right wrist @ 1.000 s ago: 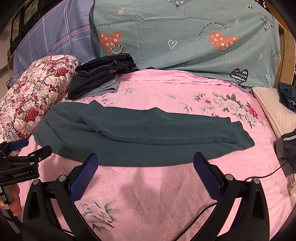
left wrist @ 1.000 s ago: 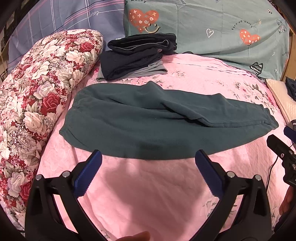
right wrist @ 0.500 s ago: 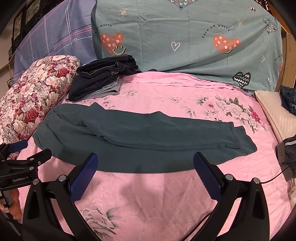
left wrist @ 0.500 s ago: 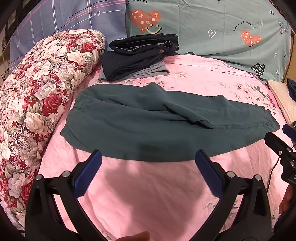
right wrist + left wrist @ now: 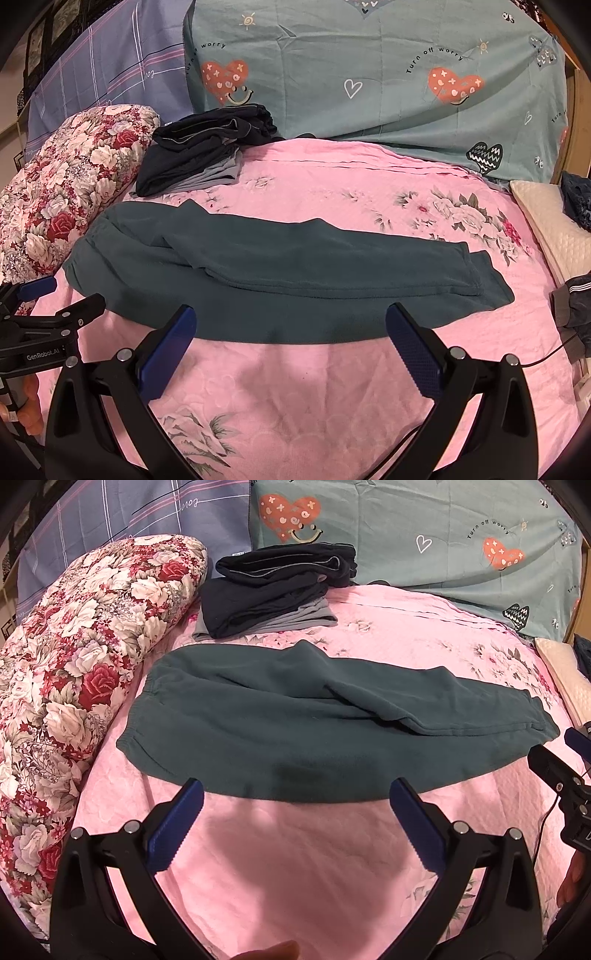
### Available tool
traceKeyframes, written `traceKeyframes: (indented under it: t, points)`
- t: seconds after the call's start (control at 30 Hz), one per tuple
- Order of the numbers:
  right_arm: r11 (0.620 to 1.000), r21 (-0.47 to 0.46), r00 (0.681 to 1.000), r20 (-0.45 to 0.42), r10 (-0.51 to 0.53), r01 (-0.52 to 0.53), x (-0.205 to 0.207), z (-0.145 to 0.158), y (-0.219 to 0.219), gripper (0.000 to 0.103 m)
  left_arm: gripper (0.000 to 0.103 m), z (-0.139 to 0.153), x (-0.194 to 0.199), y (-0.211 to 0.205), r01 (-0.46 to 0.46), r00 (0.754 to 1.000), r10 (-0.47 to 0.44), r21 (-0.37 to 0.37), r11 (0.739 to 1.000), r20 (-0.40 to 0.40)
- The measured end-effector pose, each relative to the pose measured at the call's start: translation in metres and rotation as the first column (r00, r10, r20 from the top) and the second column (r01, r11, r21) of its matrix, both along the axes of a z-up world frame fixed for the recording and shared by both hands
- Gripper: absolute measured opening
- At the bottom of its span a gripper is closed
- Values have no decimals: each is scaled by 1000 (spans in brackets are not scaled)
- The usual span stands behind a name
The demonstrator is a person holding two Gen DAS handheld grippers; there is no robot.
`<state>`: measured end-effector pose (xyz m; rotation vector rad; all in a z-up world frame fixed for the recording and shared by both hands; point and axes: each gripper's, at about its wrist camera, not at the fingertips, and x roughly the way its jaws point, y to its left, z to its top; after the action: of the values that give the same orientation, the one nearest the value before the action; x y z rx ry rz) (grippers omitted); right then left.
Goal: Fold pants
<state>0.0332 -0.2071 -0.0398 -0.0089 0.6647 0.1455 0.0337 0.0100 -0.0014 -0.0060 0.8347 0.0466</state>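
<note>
Dark green pants (image 5: 314, 723) lie flat on the pink bedsheet (image 5: 295, 867), folded lengthwise with one leg over the other, waistband at the left and cuffs at the right. They also show in the right wrist view (image 5: 280, 280). My left gripper (image 5: 295, 823) is open and empty, held just short of the pants' near edge. My right gripper (image 5: 291, 347) is open and empty, also near that edge. The right gripper shows at the right edge of the left wrist view (image 5: 565, 786). The left gripper shows at the left edge of the right wrist view (image 5: 48, 314).
A stack of folded dark and grey clothes (image 5: 273, 587) sits at the back left. A floral bolster (image 5: 74, 657) runs along the left side. Teal heart-print pillows (image 5: 369, 74) line the back. A cream cushion (image 5: 546, 221) and a dark garment (image 5: 572, 302) lie at the right.
Both grippers have moved slightly forward and closer to the pants. Both stay open and empty. The pants have not moved.
</note>
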Motion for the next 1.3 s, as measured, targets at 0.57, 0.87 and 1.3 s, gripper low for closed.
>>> traceKeyframes:
  t: [0.57, 0.87, 1.3]
  points:
    - [1000, -7, 1000, -2, 1, -1, 0, 1, -1, 102, 101, 0, 2, -3, 4, 1000, -4, 1, 1000, -3]
    - [1000, -8, 1000, 2, 1, -1, -1, 1, -1, 102, 101, -1, 2, -1, 5, 1000, -5, 3, 1000, -1]
    - [1000, -5, 1000, 3, -2, 2, -3, 2, -3, 102, 101, -1, 2, -2, 4, 1000, -4, 3, 1000, -1]
